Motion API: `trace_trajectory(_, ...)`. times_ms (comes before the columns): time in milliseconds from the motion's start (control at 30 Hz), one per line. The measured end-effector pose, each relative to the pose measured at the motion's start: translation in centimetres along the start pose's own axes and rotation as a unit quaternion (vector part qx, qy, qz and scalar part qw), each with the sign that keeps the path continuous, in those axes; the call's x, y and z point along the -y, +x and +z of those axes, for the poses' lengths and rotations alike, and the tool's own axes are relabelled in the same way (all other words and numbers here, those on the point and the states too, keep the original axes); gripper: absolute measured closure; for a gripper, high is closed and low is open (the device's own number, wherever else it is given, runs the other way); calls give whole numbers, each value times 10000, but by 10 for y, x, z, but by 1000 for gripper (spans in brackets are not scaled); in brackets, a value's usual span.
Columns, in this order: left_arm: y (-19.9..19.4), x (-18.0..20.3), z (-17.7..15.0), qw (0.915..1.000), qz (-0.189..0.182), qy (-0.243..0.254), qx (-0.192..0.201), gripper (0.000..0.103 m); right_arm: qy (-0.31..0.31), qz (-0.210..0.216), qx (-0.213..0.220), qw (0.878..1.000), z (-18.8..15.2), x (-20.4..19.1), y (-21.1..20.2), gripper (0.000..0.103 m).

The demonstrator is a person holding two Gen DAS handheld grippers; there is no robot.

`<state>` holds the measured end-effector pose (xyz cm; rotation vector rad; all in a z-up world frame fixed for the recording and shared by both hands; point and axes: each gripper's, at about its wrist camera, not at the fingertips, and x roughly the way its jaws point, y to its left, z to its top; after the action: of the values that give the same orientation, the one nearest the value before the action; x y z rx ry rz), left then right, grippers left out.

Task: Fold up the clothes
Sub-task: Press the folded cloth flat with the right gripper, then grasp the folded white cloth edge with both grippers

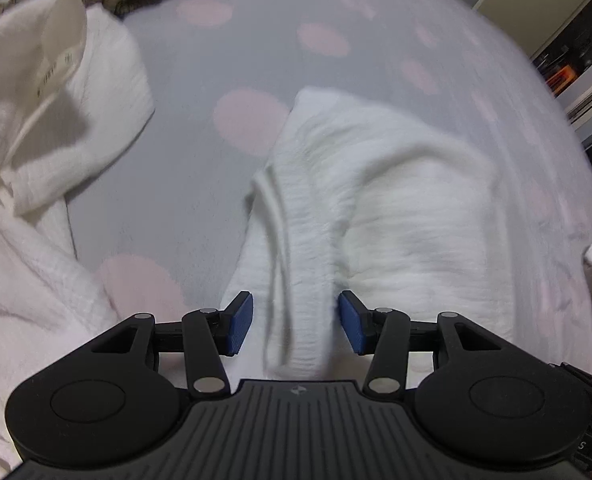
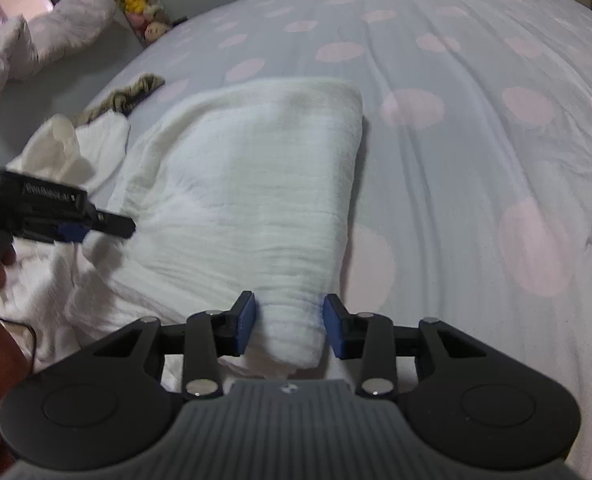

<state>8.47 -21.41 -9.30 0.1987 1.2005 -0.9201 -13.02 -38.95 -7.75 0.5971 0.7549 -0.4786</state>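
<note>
- Folding a white garment [image 2: 256,184] lying near on the bed [image 2: 475,92].
- Right gripper [image 2: 288,326] released, straddling its near corner.
- Left gripper [image 1: 296,326] likewise released, though blurred.
- Next: clench, lift, fold farther.

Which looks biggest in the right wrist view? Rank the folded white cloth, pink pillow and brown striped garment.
1. Folded white cloth, though nearest the camera.
2. Pink pillow.
3. Brown striped garment, partly hidden by other white clothes.
</note>
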Motion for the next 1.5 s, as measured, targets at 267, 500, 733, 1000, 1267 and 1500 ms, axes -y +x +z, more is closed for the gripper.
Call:
trace_trajectory(267,1,-8,18,9969,-19,-255,740,46,824,263,389,9955,20,34,-5,38)
trace_trajectory(500,37,-1,23,9983,15,114,568,44,821,495,638,9933,51,58,15,29)
trace_trajectory(733,57,-7,34,9974,-209,96,684,40,1127,848,478,9888,69,80,64,30)
trace_trajectory(1000,70,-4,42,9951,-409,259,865,42,1000,1282,628,9847,73,84,89,33)
trace_trajectory(1267,61,3,37,9926,-379,435,1067,69,1327,1790,724,9722,73,91,95,74)
trace_trajectory(1500,20,19,23,9855,-310,616,1550,77,1119,1796,1107,9711,73,71,63,78)
